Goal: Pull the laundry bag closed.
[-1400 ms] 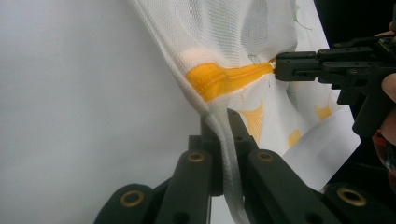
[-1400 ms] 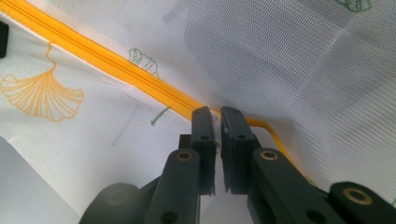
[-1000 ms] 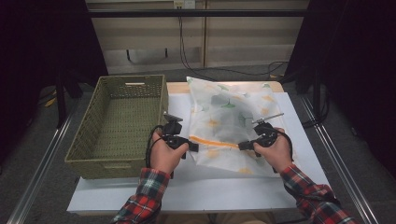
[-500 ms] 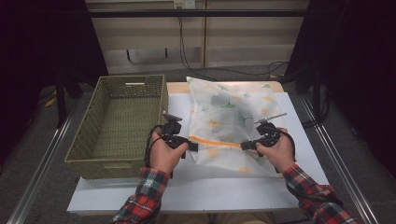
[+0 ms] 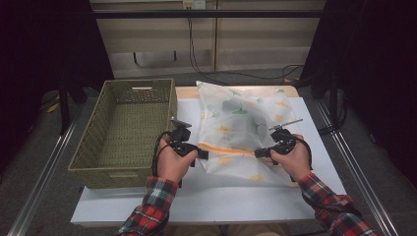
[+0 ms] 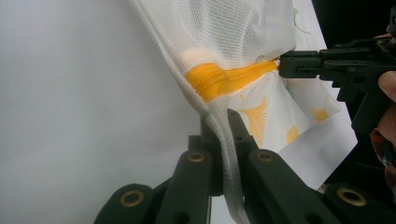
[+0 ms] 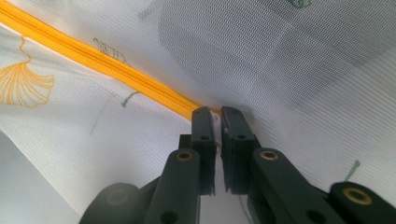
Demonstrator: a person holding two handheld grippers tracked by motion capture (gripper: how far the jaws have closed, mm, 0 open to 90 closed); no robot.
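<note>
A white mesh bag (image 5: pixel 241 120) printed with green and orange leaves lies on the white tabletop (image 5: pixel 196 201). An orange zipper (image 5: pixel 228 150) runs across its near part. My left gripper (image 5: pixel 202 154) is shut on the bag's folded edge just below the zipper's left end (image 6: pixel 224 79), and white mesh hangs down between the jaws of this left gripper (image 6: pixel 223 119). My right gripper (image 5: pixel 258 153) is shut on the bag at the zipper's right end, jaws nearly together over the orange tape (image 7: pixel 116 65). The right gripper (image 6: pixel 287 65) also shows from the left gripper view.
An empty woven olive basket (image 5: pixel 113 177) stands to the left of the bag, its right wall close to my left hand. Metal rails (image 5: pixel 44 172) run along both sides of the table. White tabletop lies bare in front of the bag.
</note>
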